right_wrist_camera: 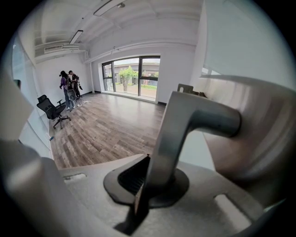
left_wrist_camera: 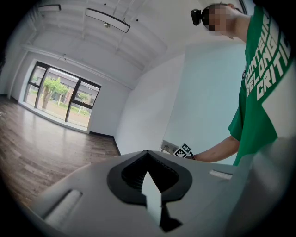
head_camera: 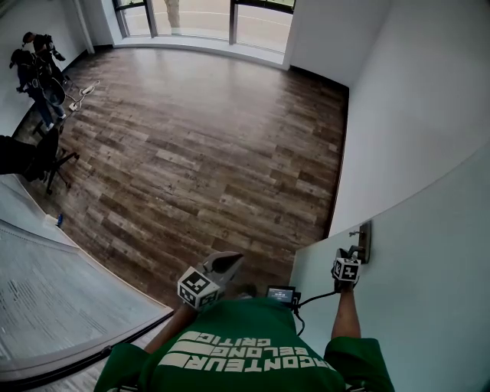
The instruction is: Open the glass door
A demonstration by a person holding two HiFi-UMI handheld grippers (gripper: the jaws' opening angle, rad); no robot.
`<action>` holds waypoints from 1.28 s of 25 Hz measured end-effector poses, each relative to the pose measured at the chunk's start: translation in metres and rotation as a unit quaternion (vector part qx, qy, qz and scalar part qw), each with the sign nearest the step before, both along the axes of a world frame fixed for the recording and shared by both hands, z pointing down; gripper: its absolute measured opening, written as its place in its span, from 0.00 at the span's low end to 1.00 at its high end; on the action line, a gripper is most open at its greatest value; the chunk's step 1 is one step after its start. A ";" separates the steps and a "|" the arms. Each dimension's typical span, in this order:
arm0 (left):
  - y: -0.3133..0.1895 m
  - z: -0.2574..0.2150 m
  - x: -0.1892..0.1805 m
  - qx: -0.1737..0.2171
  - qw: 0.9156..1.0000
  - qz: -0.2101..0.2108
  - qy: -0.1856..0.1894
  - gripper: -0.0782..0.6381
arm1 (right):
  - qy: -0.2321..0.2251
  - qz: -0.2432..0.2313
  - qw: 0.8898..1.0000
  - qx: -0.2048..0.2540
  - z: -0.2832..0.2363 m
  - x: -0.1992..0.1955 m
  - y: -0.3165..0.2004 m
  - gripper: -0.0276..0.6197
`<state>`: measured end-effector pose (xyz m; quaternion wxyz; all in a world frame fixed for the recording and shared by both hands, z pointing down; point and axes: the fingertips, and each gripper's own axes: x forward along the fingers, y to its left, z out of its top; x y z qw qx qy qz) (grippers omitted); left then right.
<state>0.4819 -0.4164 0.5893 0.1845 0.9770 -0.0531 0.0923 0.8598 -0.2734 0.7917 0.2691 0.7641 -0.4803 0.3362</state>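
The glass door (head_camera: 429, 283) is a pale frosted panel at my right, standing partly swung into the room. Its metal lever handle (head_camera: 364, 239) sits on the door's edge. My right gripper (head_camera: 348, 264) is shut on that handle; in the right gripper view the handle (right_wrist_camera: 199, 118) runs down between the jaws of the right gripper (right_wrist_camera: 148, 159). My left gripper (head_camera: 205, 282) hangs in front of my chest, away from the door, shut with nothing in it. The left gripper view shows the left gripper (left_wrist_camera: 148, 152), the door (left_wrist_camera: 208, 102) and the right gripper's marker cube (left_wrist_camera: 184, 151).
Wood flooring (head_camera: 207, 145) stretches ahead to tall windows (head_camera: 207, 19). A white wall (head_camera: 413, 99) runs along the right. A black office chair (head_camera: 46, 161) and people (head_camera: 38, 65) are at far left. A glass partition (head_camera: 53, 298) lies at lower left.
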 end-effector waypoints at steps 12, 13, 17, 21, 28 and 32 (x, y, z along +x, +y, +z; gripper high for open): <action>-0.013 -0.004 -0.009 0.008 1.000 -0.027 0.011 0.13 | -0.065 0.025 0.993 -0.099 -0.027 -0.003 0.026 0.03; -0.014 -0.004 -0.010 0.008 0.999 -0.029 0.012 0.12 | -0.076 0.031 0.990 -0.113 -0.029 -0.003 0.028 0.03; -0.014 -0.003 -0.016 0.006 0.999 -0.038 0.011 0.13 | -0.080 0.056 0.982 -0.162 -0.034 0.002 0.040 0.04; -0.022 -0.005 -0.026 0.009 0.999 -0.050 0.009 0.13 | -0.047 0.076 0.976 -0.200 -0.049 0.006 0.043 0.10; -0.021 -0.002 -0.040 0.000 0.998 -0.061 0.006 0.12 | 0.124 0.095 0.970 -0.185 -0.148 0.013 0.036 0.20; -0.020 0.006 -0.046 0.001 0.998 -0.064 0.004 0.12 | 0.153 0.006 0.988 -0.022 -0.196 -0.033 -0.021 0.11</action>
